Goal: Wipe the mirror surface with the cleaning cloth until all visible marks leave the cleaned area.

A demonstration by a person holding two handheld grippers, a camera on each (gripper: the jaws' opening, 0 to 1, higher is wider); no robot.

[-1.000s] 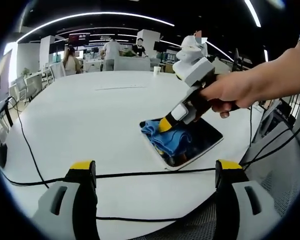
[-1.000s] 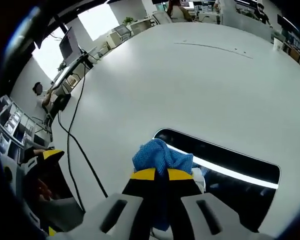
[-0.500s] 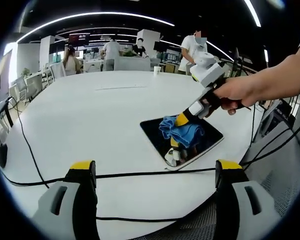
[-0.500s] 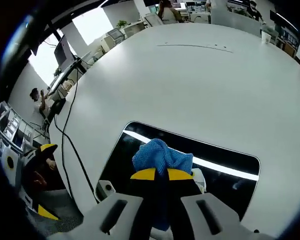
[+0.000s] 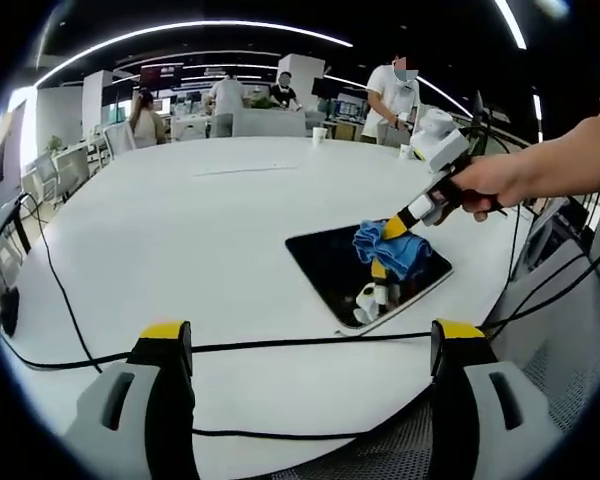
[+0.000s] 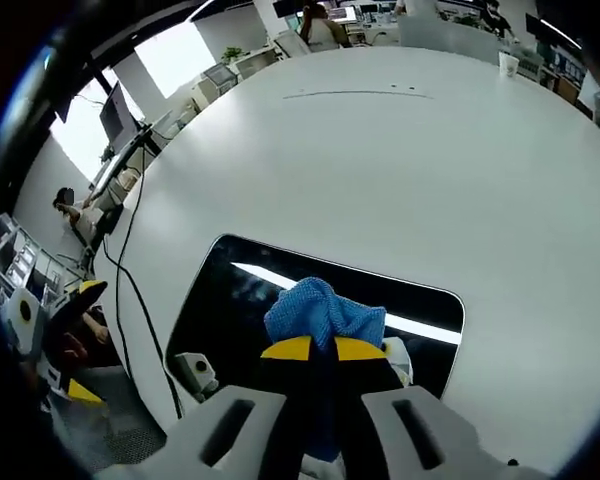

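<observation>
Right hand-held gripper (image 6: 323,348) presses cloth (image 6: 323,313) near mirror (image 6: 230,300) far edge.

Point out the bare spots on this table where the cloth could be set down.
The widest free patch on the white table runs from the mirror's near edge out to the far rim, where a paper cup stands. The near strip is crowded by a black cable. The right gripper holds the blue cloth over the mirror's far end.
</observation>
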